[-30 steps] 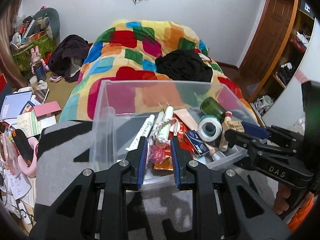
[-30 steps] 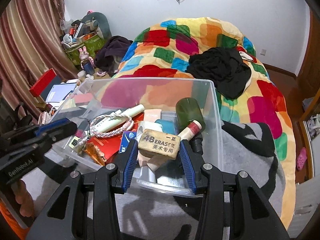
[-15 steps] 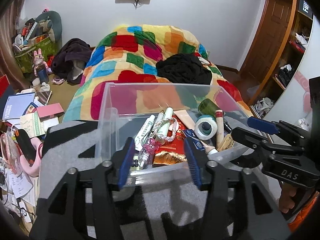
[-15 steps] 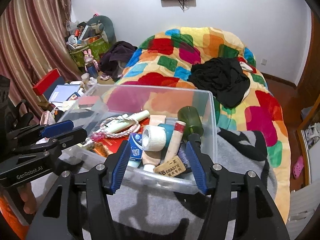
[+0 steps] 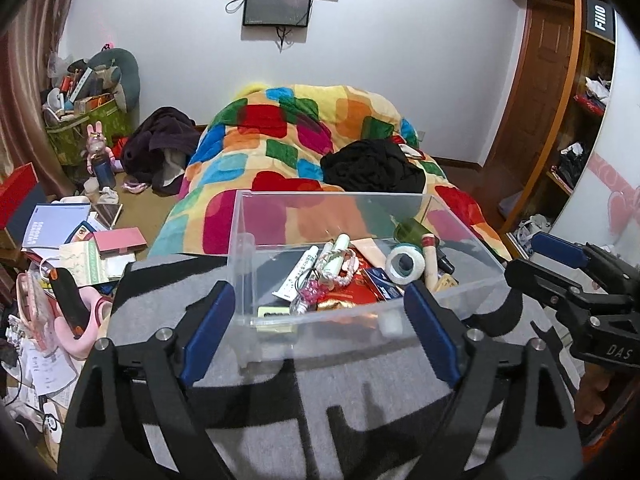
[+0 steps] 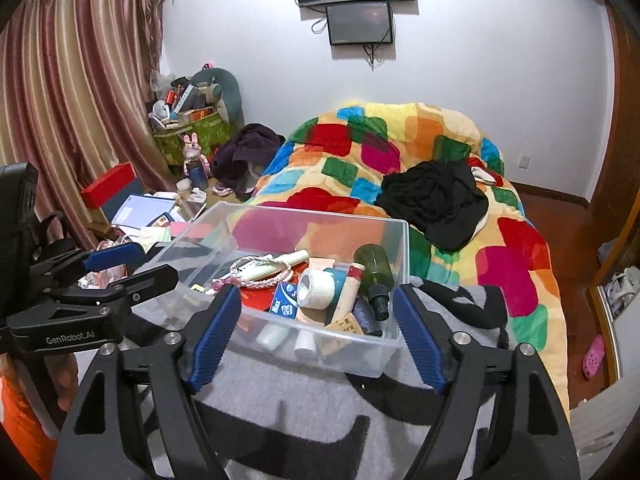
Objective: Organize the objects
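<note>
While both grippers are hovering with fingers spread and empty, the clear plastic bin (image 5: 360, 320) is sitting just ahead of the left gripper (image 5: 320, 332) and right gripper (image 6: 316, 336), long axis crosswise.

My left tongs (image 5: 318, 334) and right tongs (image 6: 320, 338) are matt black plastic with ribbed blue rubbery pads (image 6: 216, 334) and shiny metal screws. The bin (image 6: 352, 354) is clear, glossy plastic. In it, the tape roll (image 6: 316, 289) looks like white woven cloth, and the green bottle (image 6: 374, 266) is smooth and slightly glossy. The grey-and-black blanket (image 5: 340, 408) under the bin is soft, matt cloth; the patchwork quilt (image 6: 400, 152) looks fleecy. The door (image 5: 540, 92) is polished wood.
</note>
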Available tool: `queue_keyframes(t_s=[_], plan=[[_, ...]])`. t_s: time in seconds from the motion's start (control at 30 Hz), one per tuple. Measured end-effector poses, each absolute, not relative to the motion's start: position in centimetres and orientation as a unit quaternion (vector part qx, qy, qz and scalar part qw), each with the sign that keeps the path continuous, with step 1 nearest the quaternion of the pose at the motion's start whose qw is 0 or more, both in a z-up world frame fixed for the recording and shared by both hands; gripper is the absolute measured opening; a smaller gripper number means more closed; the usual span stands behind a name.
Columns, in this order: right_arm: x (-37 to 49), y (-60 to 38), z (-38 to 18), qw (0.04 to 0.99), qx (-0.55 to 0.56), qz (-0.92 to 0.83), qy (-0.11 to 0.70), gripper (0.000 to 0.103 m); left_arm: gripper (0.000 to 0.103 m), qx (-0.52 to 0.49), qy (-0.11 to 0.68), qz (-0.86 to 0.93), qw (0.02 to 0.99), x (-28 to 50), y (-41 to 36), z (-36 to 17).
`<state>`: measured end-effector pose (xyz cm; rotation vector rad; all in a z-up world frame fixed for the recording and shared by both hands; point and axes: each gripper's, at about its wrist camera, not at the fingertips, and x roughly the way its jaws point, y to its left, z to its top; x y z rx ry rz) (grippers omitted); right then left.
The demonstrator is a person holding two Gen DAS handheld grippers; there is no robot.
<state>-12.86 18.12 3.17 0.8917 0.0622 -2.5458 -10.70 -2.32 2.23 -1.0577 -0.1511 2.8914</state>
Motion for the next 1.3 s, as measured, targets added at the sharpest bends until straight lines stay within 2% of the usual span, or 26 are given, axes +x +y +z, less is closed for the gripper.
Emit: queue_keyframes(t_s=[0.53,1.3], plan=[[-11.4,18.4,0.7,0.215,0.346,-0.913,0.027,0.079,0.089,-0.340,-0.033,0.939,0.044,-8.3,-1.0,1.2],[-11.1,18.6,0.6,0.214,0.349,-0.912,0.018,0.079,0.089,-0.337,-0.037,0.940,0.043,-8.0,-1.0,1.2]])
